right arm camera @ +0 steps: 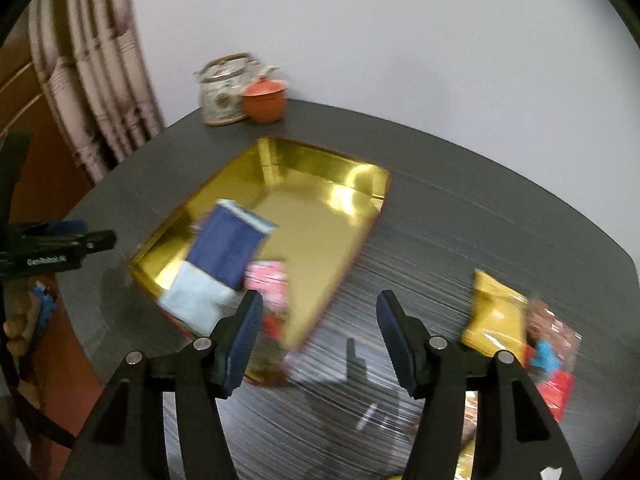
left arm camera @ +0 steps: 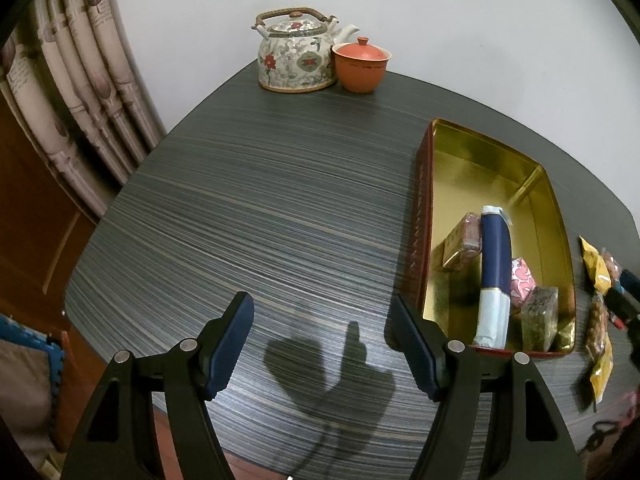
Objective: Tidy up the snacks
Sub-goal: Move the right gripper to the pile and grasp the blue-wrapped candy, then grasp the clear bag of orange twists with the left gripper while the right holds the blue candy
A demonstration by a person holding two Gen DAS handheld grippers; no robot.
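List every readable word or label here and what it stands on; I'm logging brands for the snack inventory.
"GenRobot.ai": on the left gripper, seen from the right wrist view.
Gold lettering on the red tin side: too distorted to read.
Snack packets: print blurred, unreadable.

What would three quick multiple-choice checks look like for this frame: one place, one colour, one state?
1. Where is the blue-and-white packet?
A. inside the gold tin
B. beside the teapot
C. on bare table

2. What colour is the lidded cup?
A. green
B. orange
C. white

3. What state are the left tongs in?
A. shut on a snack
B. open, holding nothing
C. out of view

Answers: 1 A, it lies within the tin's walls; 2 B, cup and lid are orange; 3 B, jaws spread with only table between them.
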